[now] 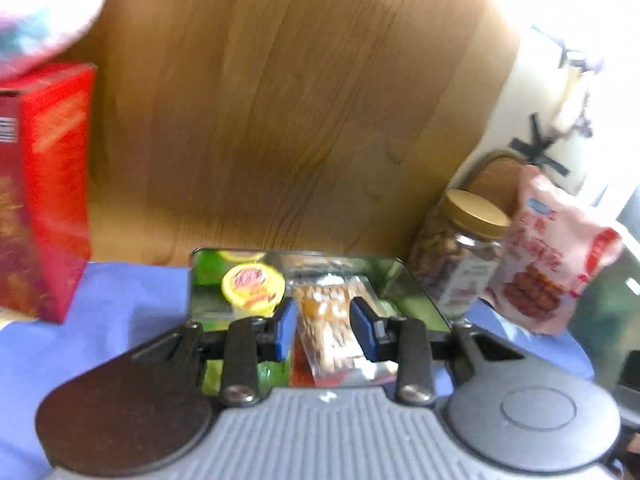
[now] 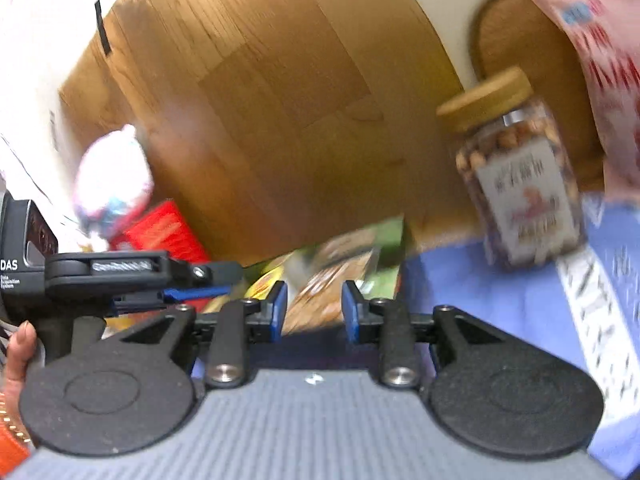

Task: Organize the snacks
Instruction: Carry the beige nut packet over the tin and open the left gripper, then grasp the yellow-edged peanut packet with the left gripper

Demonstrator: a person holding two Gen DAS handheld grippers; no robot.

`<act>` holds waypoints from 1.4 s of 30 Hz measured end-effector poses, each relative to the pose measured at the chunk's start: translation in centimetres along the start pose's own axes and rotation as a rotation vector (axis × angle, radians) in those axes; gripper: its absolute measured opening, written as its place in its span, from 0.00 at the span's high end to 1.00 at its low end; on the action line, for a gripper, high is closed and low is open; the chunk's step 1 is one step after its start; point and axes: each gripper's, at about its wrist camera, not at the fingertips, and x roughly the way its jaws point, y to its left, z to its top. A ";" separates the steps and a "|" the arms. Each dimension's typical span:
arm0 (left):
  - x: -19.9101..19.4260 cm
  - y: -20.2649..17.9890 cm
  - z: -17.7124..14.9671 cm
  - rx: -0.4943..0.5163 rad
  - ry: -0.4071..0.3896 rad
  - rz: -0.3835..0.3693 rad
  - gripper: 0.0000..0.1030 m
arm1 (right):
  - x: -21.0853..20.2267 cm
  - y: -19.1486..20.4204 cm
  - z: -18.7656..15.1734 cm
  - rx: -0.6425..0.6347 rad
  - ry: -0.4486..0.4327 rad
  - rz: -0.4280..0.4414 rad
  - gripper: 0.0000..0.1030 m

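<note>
Left gripper [image 1: 324,330] sat low over the tin [image 1: 416,280], its blue pads [image 1: 286,330] either side of a clear-wrapped bar [image 1: 326,322]. The bar lay in the tin's right half, just beside a yellow cup [image 1: 253,285] in the left half. Its long axis ran straight away from the left gripper, in line with the fingers, so the pads faced its two long sides. One short end pointed at the back rim, the other back under the gripper body. Whether the pads pressed the wrapper or only flanked it could not be told; blur hid the contact.

Right gripper [image 2: 314,316] stood with its fingers parted and nothing between them. In its view the tin [image 2: 390,276] lay just ahead and tilted, the bar [image 2: 316,300] showing through the gap, still running roughly lengthwise away. The left gripper [image 2: 196,292] came in from the side at the tin's left edge.

Judgement: the left was the nearer hand, already lined up across the bar's short width; the coming move looked to be a pinch or a release on that axis.

Around: a red box [image 1: 52,184] left of the tin, a nut jar [image 1: 460,252] and a pink bag [image 1: 548,256] to its right, all on a blue cloth [image 1: 132,300] against a wood panel [image 1: 280,100].
</note>
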 end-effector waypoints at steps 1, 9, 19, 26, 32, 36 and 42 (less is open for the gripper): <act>-0.9 0.0 -0.4 0.006 -0.001 -0.003 0.70 | -0.2 0.3 -0.6 0.029 0.018 0.019 0.68; -6.5 2.9 -7.0 0.002 0.099 0.071 0.61 | -2.3 4.1 -8.3 0.057 0.253 0.162 0.66; -4.8 5.0 -10.7 0.050 0.209 0.131 0.54 | -1.9 11.9 -13.7 -0.157 0.406 0.182 0.61; -6.3 4.0 -13.3 -0.024 0.233 0.109 0.63 | -1.2 11.4 -13.2 -0.118 0.352 0.092 0.74; -7.0 4.3 -14.1 -0.160 0.244 -0.019 0.63 | -3.6 10.0 -13.0 -0.140 0.315 0.054 0.71; -7.9 4.3 -14.3 -0.181 0.229 -0.033 0.62 | -4.9 9.7 -13.3 -0.196 0.305 0.032 0.70; -8.6 4.5 -14.8 -0.175 0.230 -0.046 0.62 | -5.7 9.5 -13.9 -0.245 0.301 0.049 0.69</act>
